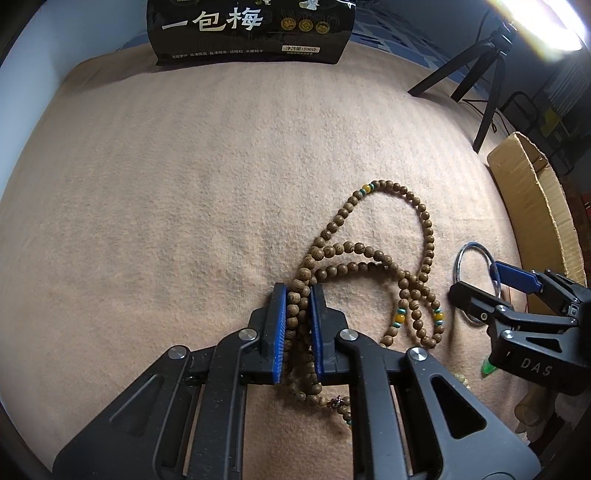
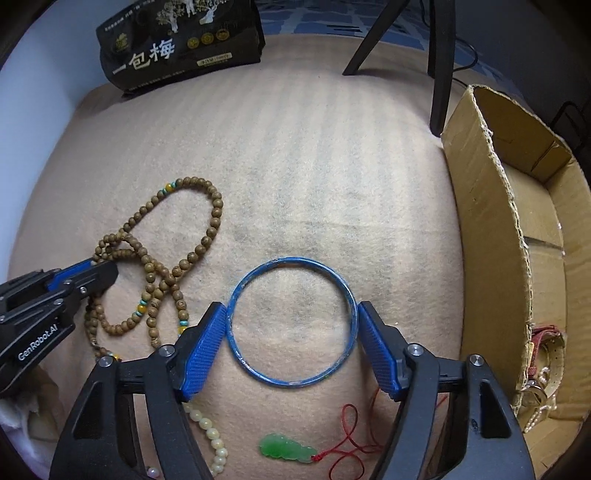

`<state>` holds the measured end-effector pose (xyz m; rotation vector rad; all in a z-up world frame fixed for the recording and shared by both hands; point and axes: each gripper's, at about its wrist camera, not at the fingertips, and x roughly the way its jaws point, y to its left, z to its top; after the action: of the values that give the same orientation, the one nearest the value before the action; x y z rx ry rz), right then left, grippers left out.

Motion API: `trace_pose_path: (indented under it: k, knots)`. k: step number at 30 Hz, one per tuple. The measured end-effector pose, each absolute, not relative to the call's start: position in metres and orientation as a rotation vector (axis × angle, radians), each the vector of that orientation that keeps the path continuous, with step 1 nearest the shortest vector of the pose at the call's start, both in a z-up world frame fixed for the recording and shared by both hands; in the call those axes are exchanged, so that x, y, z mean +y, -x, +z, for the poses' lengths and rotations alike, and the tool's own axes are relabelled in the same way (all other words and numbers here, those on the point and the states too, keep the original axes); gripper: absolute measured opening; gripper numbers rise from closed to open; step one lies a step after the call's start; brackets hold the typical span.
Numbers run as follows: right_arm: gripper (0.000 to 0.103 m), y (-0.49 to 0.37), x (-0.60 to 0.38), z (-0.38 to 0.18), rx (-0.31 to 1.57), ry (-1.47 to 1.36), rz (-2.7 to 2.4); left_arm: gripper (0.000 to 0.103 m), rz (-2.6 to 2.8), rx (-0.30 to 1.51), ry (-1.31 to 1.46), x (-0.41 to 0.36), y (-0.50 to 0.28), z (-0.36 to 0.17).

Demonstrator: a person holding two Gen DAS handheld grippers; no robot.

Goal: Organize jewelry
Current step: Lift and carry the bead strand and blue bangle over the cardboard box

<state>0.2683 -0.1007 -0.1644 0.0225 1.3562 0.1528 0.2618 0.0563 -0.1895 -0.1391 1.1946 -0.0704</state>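
- Up close, the left wrist view: left claw (image 1: 298, 325) nearly closed, pinching strands of the wooden bead necklace (image 1: 388, 258) lying on the table (image 1: 166, 184); its near end is hidden under the claw.
- Right wrist view: right claw (image 2: 291, 339) wide apart, pads touching both sides of the blue bangle (image 2: 236, 295); whether it grips is unclear.

Beige blanket (image 1: 184, 177) over the surface, black tripod (image 1: 480, 74) behind, pale wall (image 1: 55, 44), bright window glare (image 1: 546, 22)

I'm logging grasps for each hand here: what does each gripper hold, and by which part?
Left gripper clamps the wooden bead necklace at its bunched strands. Right gripper holds the blue bangle across opposite sides of its rim.
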Motion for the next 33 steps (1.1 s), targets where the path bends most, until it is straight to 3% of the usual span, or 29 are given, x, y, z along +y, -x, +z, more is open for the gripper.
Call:
trace_pose_path:
  k: [15,33]
  knots:
    - [0.071,-0.255,-0.111,-0.124,1.274,-0.094,0.234,0.010,-0.139,1.096,0.272,0.070,-0.248,-0.133]
    - [0.071,-0.244,-0.165,-0.051,1.118,-0.075,0.186,0.010,-0.242,0.930,0.240,0.043,-0.225,-0.057]
